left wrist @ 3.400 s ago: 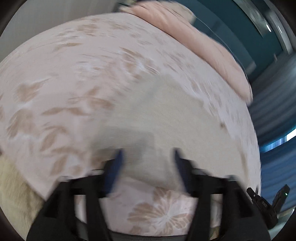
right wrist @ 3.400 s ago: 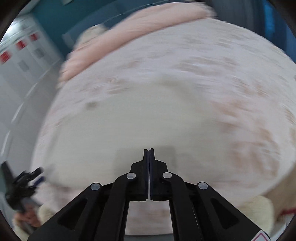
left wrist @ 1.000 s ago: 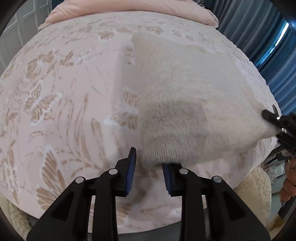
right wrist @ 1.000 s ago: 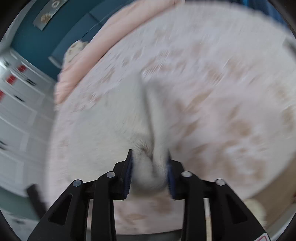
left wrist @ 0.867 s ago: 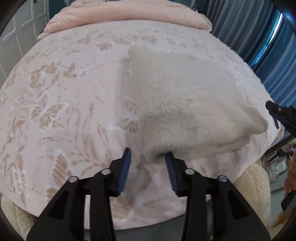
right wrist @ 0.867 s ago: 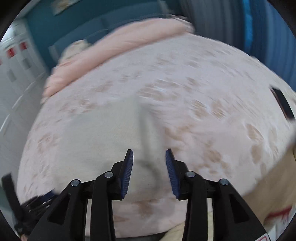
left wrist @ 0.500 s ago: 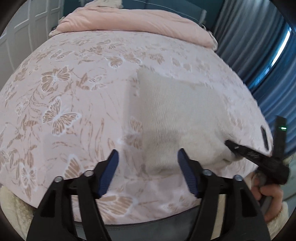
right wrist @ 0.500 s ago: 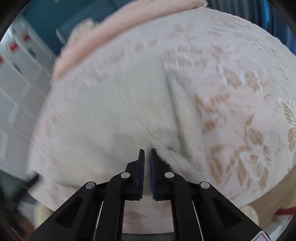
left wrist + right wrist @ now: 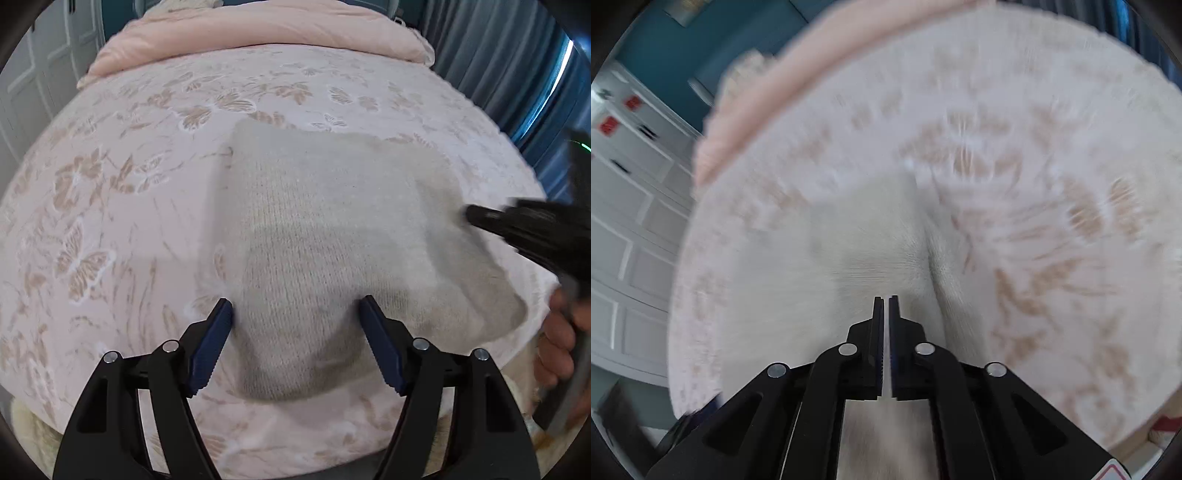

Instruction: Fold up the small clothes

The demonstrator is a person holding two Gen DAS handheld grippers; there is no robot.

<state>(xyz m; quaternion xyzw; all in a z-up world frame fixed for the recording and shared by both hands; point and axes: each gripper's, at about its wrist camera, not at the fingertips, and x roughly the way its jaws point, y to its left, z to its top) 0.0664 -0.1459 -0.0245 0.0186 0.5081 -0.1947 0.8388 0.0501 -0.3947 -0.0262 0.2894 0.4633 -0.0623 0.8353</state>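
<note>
Left claw [image 9: 297, 343] widened, above sweater [image 9: 332, 236]; right claw [image 9: 885, 314] pinching it

Bed [image 9: 110, 206] w/ pale pink cover, tan butterfly & leaf print. Plain pink duvet [image 9: 258, 33] bunched along far edge. Blue curtains [image 9: 491, 62] on the right, bright strip of daylight [image 9: 563, 70] btwn them. White panelled cupboard doors [image 9: 631, 229] on the left w/ red tags; teal wall [image 9: 683, 40] behind headboard end.
</note>
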